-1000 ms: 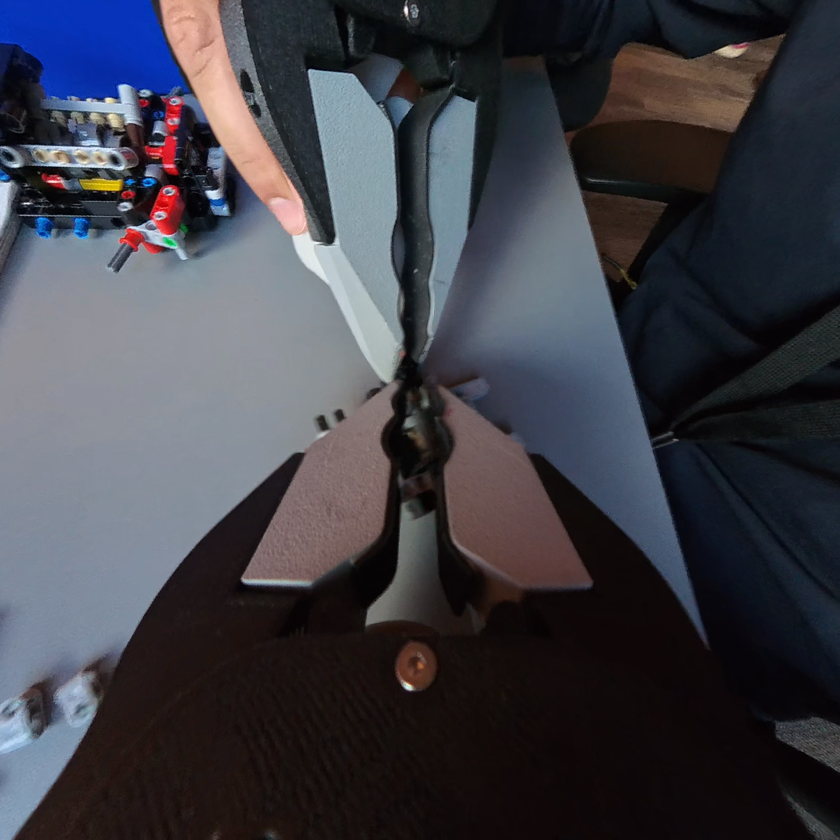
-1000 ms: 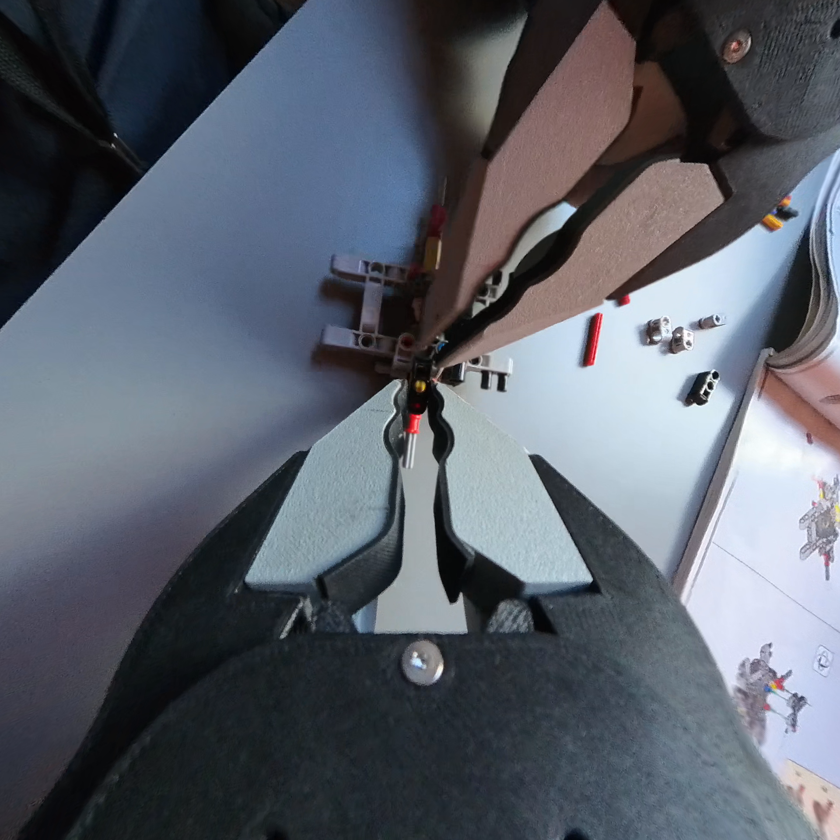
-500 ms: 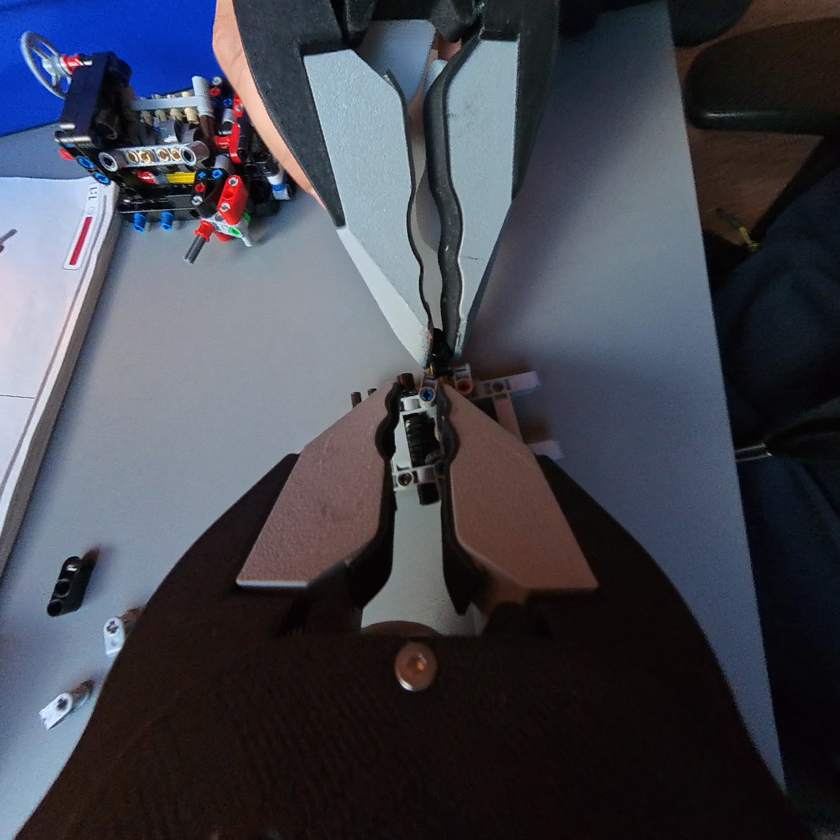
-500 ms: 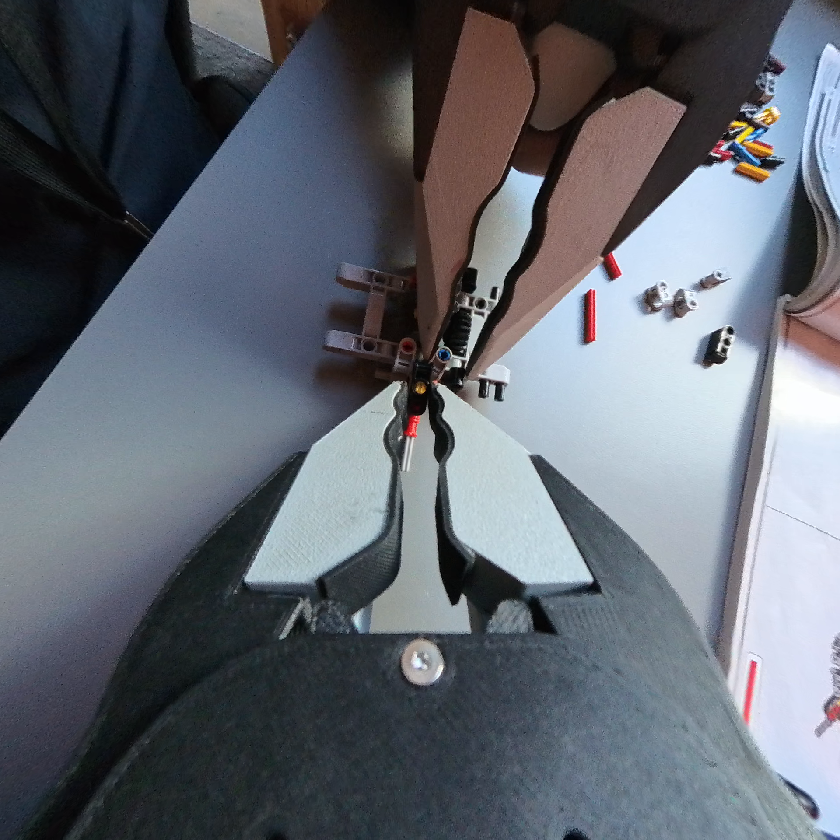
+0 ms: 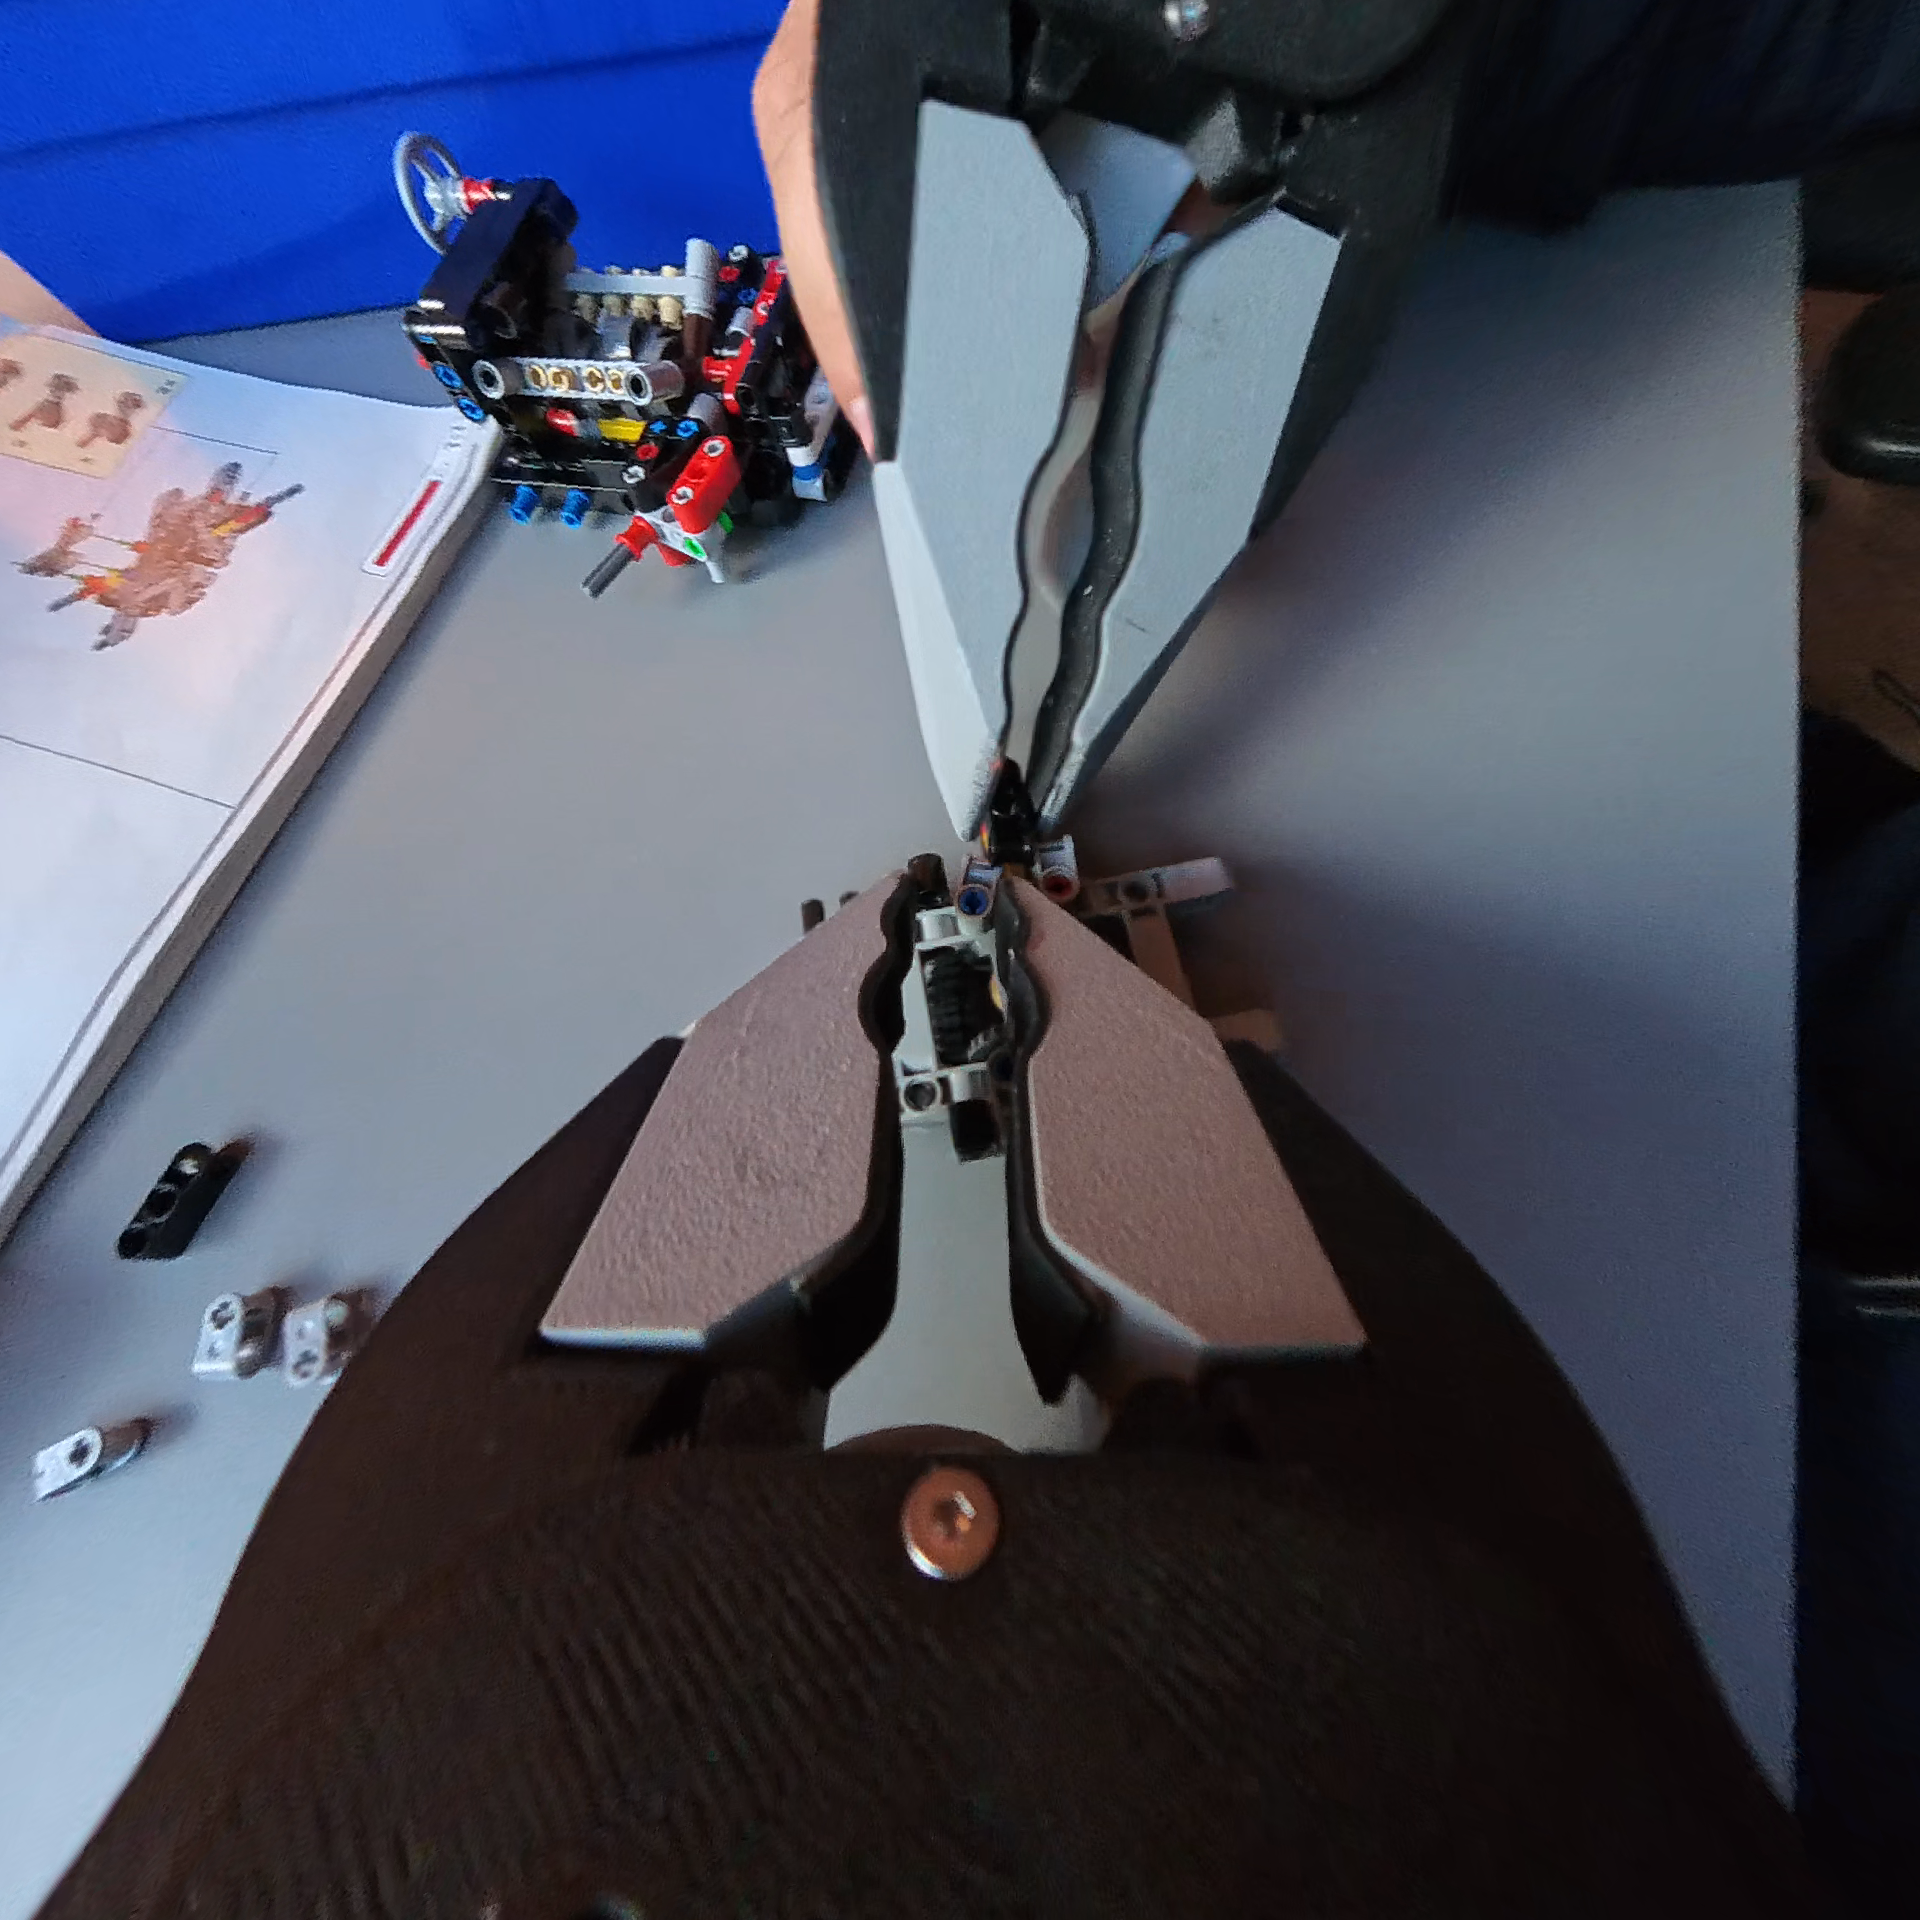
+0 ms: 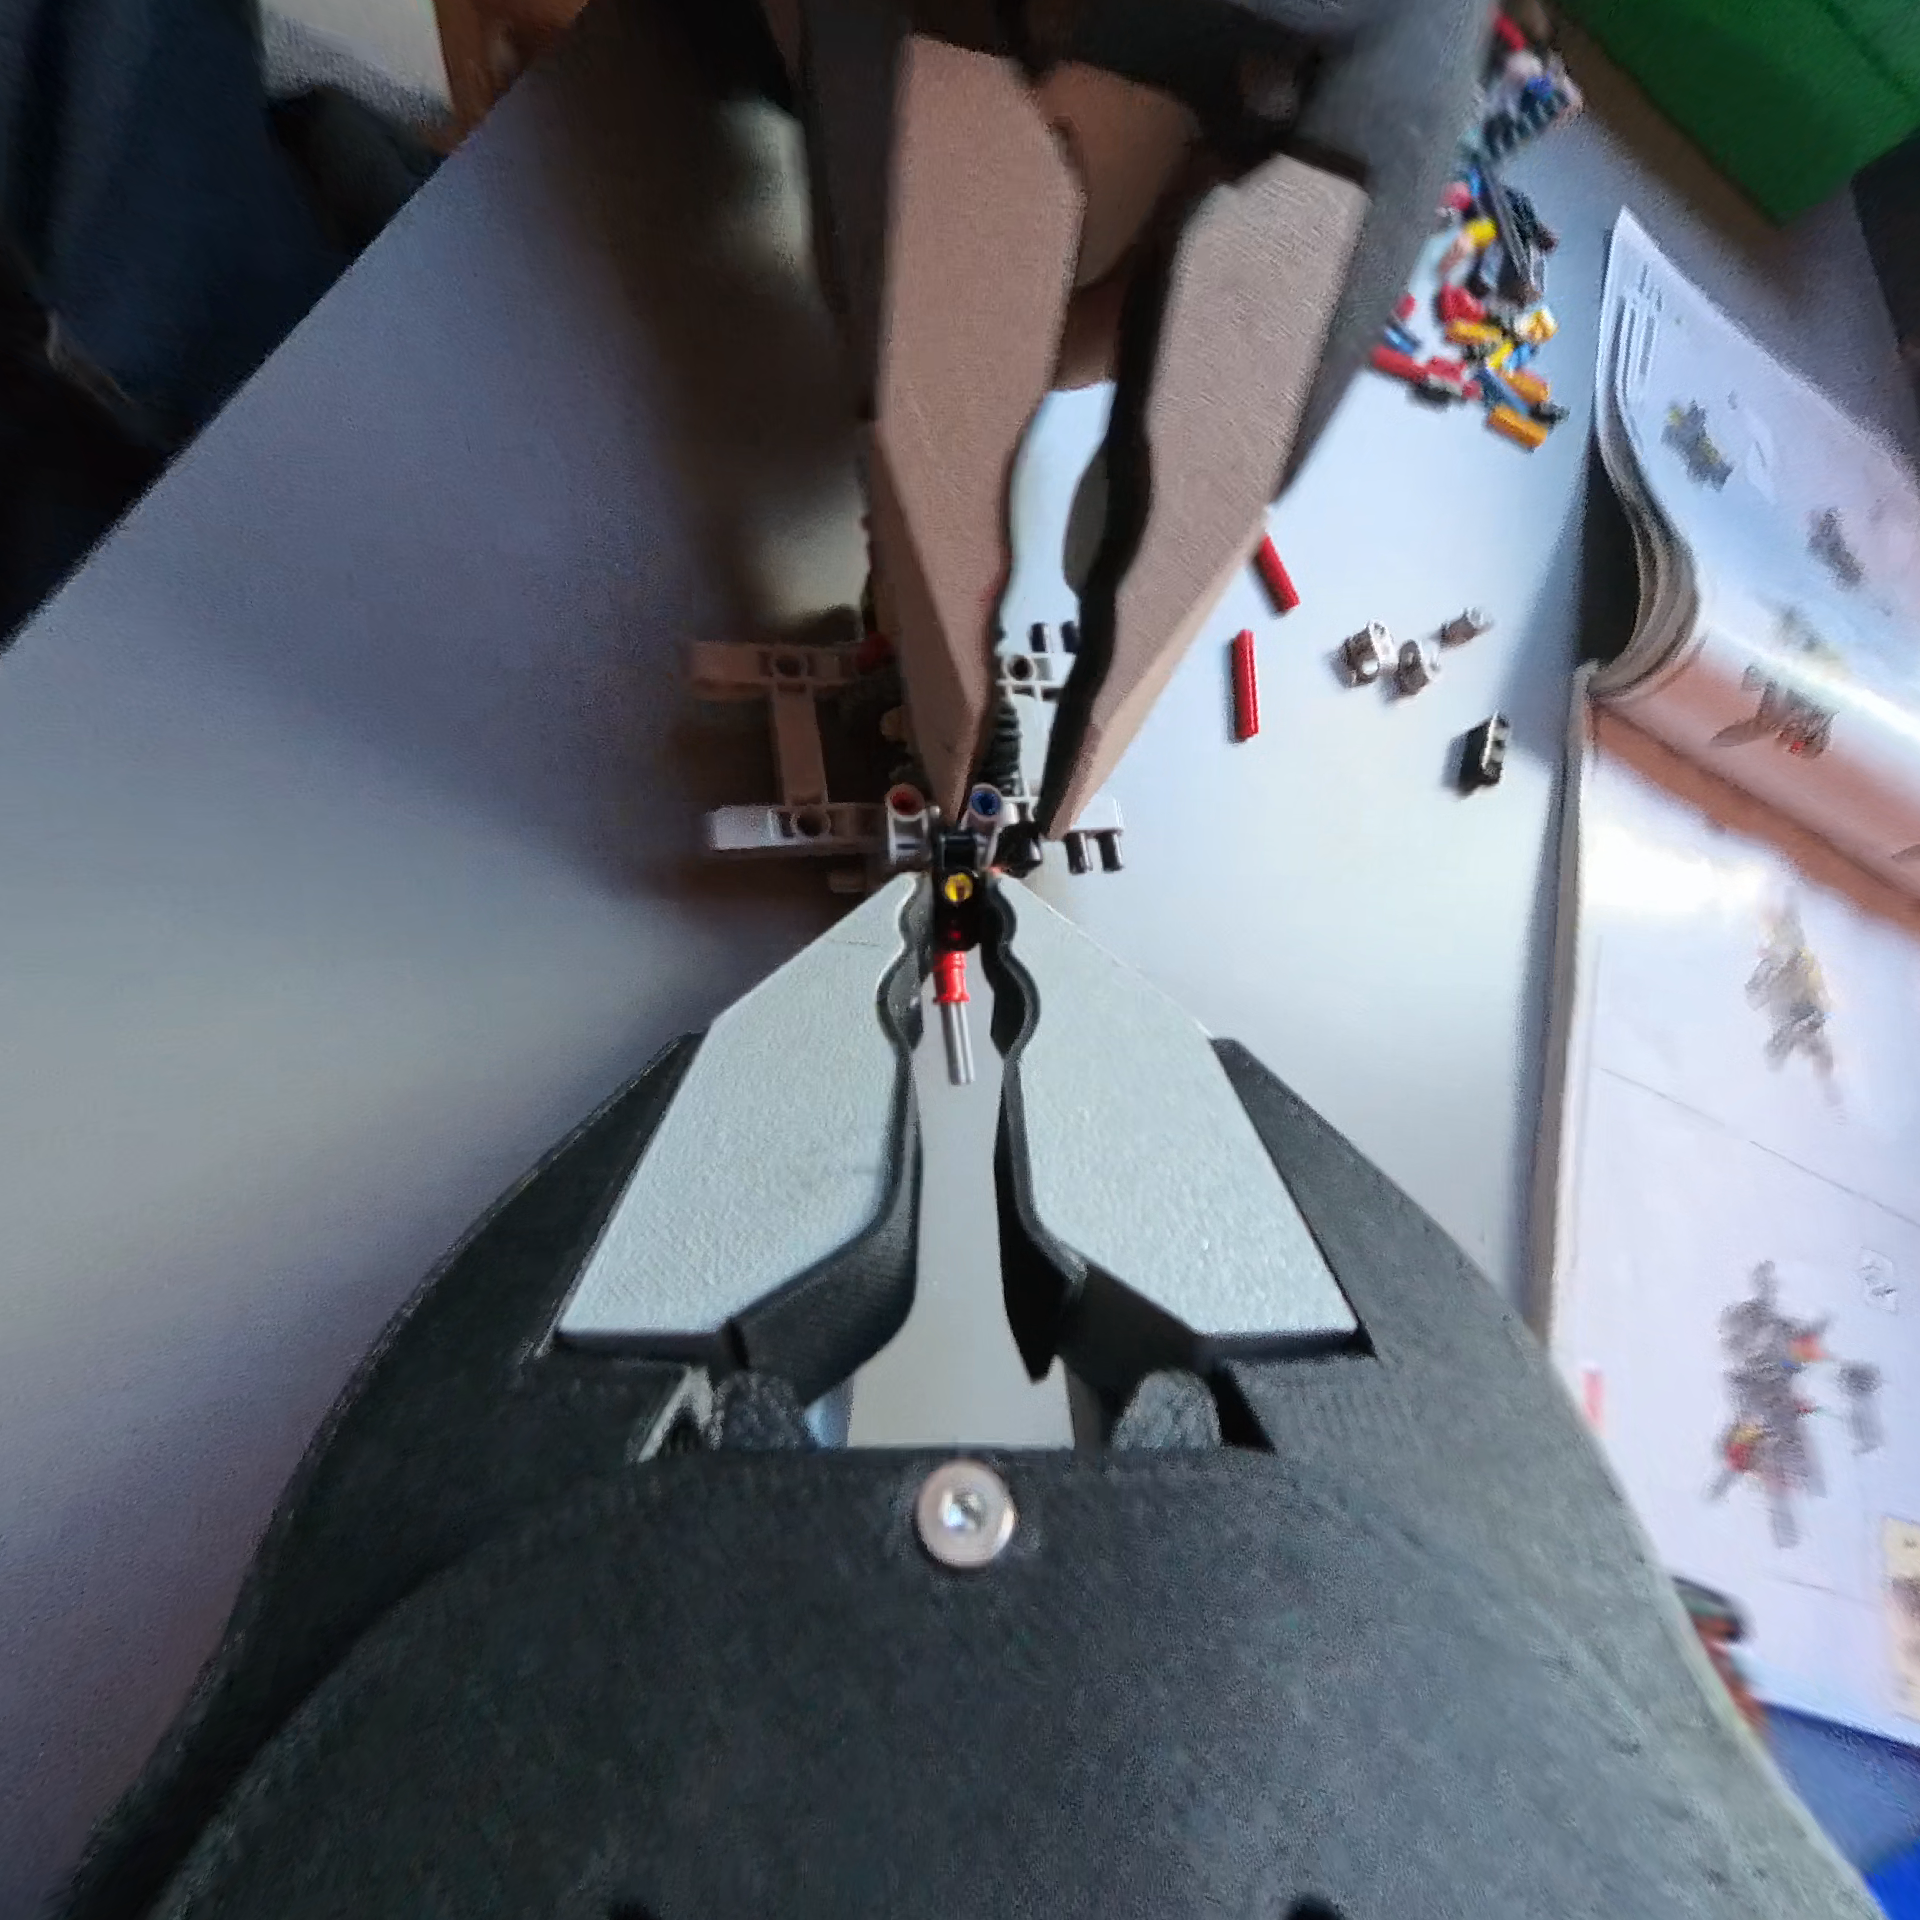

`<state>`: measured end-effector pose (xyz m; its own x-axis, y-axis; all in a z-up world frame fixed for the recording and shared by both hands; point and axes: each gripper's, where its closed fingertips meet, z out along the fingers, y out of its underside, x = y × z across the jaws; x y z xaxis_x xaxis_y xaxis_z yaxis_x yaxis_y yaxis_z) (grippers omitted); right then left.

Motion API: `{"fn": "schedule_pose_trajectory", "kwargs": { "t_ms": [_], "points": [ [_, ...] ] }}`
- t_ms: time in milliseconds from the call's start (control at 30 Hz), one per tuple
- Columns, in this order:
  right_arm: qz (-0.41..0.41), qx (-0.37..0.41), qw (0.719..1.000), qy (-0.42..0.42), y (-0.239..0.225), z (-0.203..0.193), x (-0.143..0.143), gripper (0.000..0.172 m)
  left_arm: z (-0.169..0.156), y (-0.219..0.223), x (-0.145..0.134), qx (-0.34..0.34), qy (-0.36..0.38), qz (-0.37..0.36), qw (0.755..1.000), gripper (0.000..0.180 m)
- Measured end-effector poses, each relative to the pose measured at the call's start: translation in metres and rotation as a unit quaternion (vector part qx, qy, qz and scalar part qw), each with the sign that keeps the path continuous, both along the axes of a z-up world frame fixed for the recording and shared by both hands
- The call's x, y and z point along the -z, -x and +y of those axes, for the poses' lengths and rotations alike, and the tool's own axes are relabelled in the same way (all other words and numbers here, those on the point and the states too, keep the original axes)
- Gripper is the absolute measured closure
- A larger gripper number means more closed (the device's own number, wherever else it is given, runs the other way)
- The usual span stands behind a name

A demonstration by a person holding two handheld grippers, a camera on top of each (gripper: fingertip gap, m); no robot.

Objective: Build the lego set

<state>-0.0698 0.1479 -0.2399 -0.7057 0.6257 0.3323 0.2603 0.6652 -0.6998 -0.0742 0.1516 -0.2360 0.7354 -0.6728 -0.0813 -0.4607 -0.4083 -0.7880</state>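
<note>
The left gripper [image 5: 961, 914] clamps the grey frame [image 5: 940, 1039] at frame centre. The right gripper [image 6: 961, 904] pinches a black connector [image 6: 958, 894]; keep both aligned, pressing gently.

An open instruction booklet [image 5: 156, 644] lies along the grey tabletop's [image 5: 582, 831] left edge. At the far edge, against a blue wall [image 5: 260, 125], stands a part-built brick model [image 5: 623, 395]. Near the booklet lie loose bits: a black connector [image 5: 177, 1200], small grey connectors [image 5: 275, 1335], two red axles [image 6: 1244, 686]. A heap of coloured pieces [image 6: 1486, 312] sits beside a green box [image 6: 1766, 94].
</note>
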Motion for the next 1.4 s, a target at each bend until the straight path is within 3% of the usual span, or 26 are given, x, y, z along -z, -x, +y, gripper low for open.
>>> {"fn": "schedule_pose_trajectory", "kwargs": {
  "t_ms": [100, 367, 567, 700, 867, 967, 1133, 1233, 1300, 1400],
  "points": [
    [-0.043, 0.011, 0.996, 0.083, -0.002, -0.006, -0.001, 0.167, -0.002, 0.000, 0.001, 0.002, -0.004, 0.025, 1.000, 0.162],
    [-0.011, 0.023, 1.000, 0.011, -0.005, -0.007, 0.000, 0.167, -0.004, -0.005, 0.001, 0.000, -0.018, 0.045, 0.999, 0.166],
    [0.015, 0.053, 0.998, -0.020, -0.001, -0.005, 0.001, 0.166, -0.004, -0.002, 0.002, -0.072, 0.011, -0.028, 0.997, 0.167],
    [0.046, 0.026, 0.994, -0.095, -0.004, -0.005, 0.001, 0.166, -0.004, -0.004, 0.003, -0.084, 0.029, -0.051, 0.995, 0.167],
    [0.021, -0.042, 0.993, -0.107, -0.010, -0.008, 0.002, 0.167, -0.005, -0.009, 0.002, -0.061, 0.001, -0.017, 0.998, 0.167],
    [-0.058, -0.070, 0.994, -0.061, -0.012, -0.009, 0.004, 0.166, -0.006, -0.011, 0.002, -0.060, -0.008, -0.004, 0.998, 0.167],
    [-0.166, -0.048, 0.984, 0.046, -0.013, -0.007, 0.005, 0.165, -0.003, -0.011, 0.003, -0.073, 0.028, -0.046, 0.996, 0.167],
    [-0.221, -0.017, 0.973, 0.058, -0.016, -0.005, 0.018, 0.163, -0.005, -0.011, 0.001, -0.066, 0.053, -0.084, 0.993, 0.159],
    [-0.204, -0.026, 0.977, 0.061, -0.016, -0.008, 0.016, 0.158, -0.009, -0.012, -0.005, -0.056, 0.061, -0.107, 0.991, 0.158],
    [-0.182, -0.016, 0.981, 0.068, -0.015, -0.004, 0.005, 0.149, -0.013, -0.008, -0.004, -0.057, 0.063, -0.083, 0.993, 0.152]
  ]
}}
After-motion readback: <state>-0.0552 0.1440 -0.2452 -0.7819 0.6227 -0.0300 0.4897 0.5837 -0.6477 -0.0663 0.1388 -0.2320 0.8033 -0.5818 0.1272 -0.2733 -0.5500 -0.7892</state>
